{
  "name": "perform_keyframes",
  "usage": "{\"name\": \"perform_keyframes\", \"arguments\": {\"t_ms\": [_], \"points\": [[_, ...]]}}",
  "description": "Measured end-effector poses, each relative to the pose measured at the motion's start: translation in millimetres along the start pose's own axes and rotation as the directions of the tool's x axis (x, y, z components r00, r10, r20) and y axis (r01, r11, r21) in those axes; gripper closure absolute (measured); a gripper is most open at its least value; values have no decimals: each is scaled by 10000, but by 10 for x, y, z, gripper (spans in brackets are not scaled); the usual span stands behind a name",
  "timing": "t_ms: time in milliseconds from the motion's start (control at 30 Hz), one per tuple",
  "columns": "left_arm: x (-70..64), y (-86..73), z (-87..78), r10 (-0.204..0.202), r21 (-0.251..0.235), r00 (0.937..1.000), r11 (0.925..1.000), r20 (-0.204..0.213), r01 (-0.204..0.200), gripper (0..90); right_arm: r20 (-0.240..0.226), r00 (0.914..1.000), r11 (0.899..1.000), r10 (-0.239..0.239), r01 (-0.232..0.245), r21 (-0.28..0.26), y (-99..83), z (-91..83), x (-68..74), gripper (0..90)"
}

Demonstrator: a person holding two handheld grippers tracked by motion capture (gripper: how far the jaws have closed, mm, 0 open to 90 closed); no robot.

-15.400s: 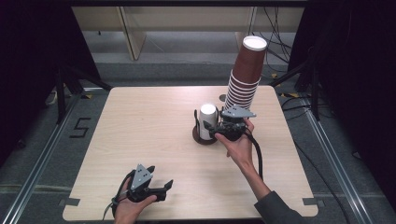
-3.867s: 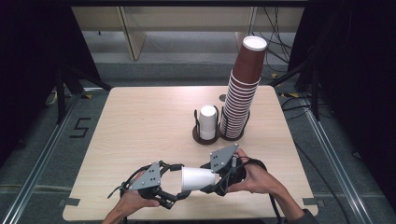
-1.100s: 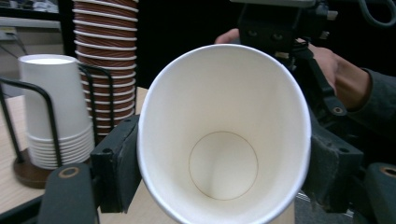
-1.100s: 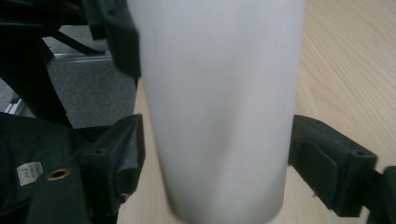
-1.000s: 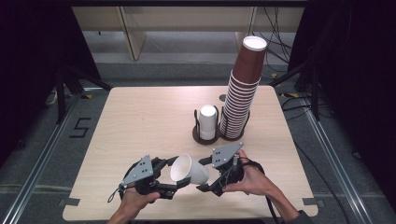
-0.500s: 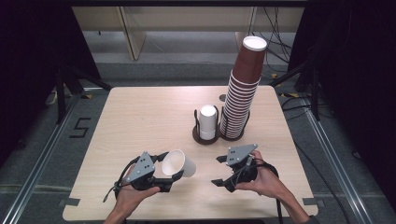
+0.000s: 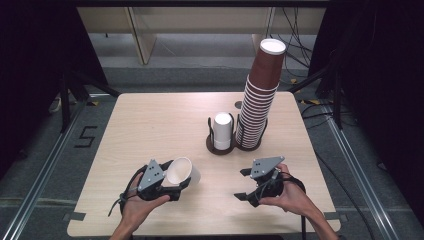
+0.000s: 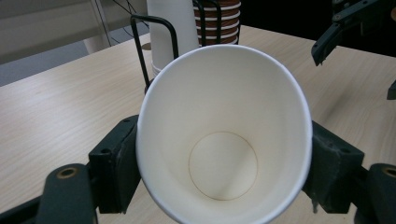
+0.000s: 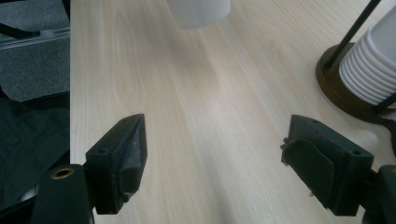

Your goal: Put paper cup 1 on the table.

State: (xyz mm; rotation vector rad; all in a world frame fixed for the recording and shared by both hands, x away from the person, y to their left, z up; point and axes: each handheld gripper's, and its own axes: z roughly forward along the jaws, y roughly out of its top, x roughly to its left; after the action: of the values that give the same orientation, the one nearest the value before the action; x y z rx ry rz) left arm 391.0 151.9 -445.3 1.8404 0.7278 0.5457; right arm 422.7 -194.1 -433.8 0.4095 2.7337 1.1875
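Note:
A white paper cup (image 7: 181,171) lies on its side in my left gripper (image 7: 175,181), just above the front left of the table. In the left gripper view its open mouth (image 8: 224,135) faces the camera, and both black jaws press its sides. My right gripper (image 7: 242,184) is at the front right, open and holding nothing, well apart from the cup. The right gripper view has my right gripper (image 9: 215,158) over bare wood, with the cup's white base (image 9: 198,11) at the top edge.
A dark wire holder (image 7: 210,142) at mid-table carries a short white cup stack (image 7: 222,130) and a tall brown cup stack (image 7: 261,95). The wooden table (image 7: 150,120) has free room on its left half. Dark floor surrounds it.
My right gripper has let go of the cup and drawn back to the right. The cup stays in my left gripper, which has pulled it slightly left.

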Motion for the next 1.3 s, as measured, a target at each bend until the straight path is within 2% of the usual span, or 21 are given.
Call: {"name": "perform_keyframes", "arguments": {"t_ms": [167,200,367,400,500,833,867,900,1067,1133,1300], "points": [[52,-23,-1,-219,137,9992,9997,-343,224,236,302,9993,9997,221,-223,55,-38,-31,2,221],[65,-22,-3,-231,172,9990,9996,-373,237,236,314,9994,9999,131,-131,26,-47,-32,-7,218],[153,-21,1,-446,222,9970,9987,-628,461,234,196,9990,9991,400,-402,96,-101,-24,-13,203],[174,-19,7,-470,219,9967,9986,-665,485,234,201,9994,9996,285,-286,80,-109,-15,-17,203],[231,-3,28,-551,300,9945,9979,-889,579,233,207,9991,9992,364,-367,141,-118,-25,-5,204],[477,138,151,-532,651,9884,9959,-1425,630,233,406,9978,9986,532,-535,59,-177,-94,-38,207],[509,151,172,-545,640,9884,9959,-1418,641,233,458,9966,9975,687,-694,128,-186,-103,-33,207],[536,165,184,-562,707,9867,9952,-1522,676,232,408,9975,9983,571,-575,102,-192,-99,-40,207],[674,203,272,-487,1025,9831,9924,-1764,675,233,535,9970,9982,555,-566,192,-221,-105,-45,208],[722,215,305,-480,1119,9798,9912,-1941,707,232,453,9969,9977,638,-647,204,-224,-107,-47,208],[845,243,383,-466,1353,9773,9879,-2066,757,232,500,9968,9979,622,-631,164,-233,-110,-53,210]]}}
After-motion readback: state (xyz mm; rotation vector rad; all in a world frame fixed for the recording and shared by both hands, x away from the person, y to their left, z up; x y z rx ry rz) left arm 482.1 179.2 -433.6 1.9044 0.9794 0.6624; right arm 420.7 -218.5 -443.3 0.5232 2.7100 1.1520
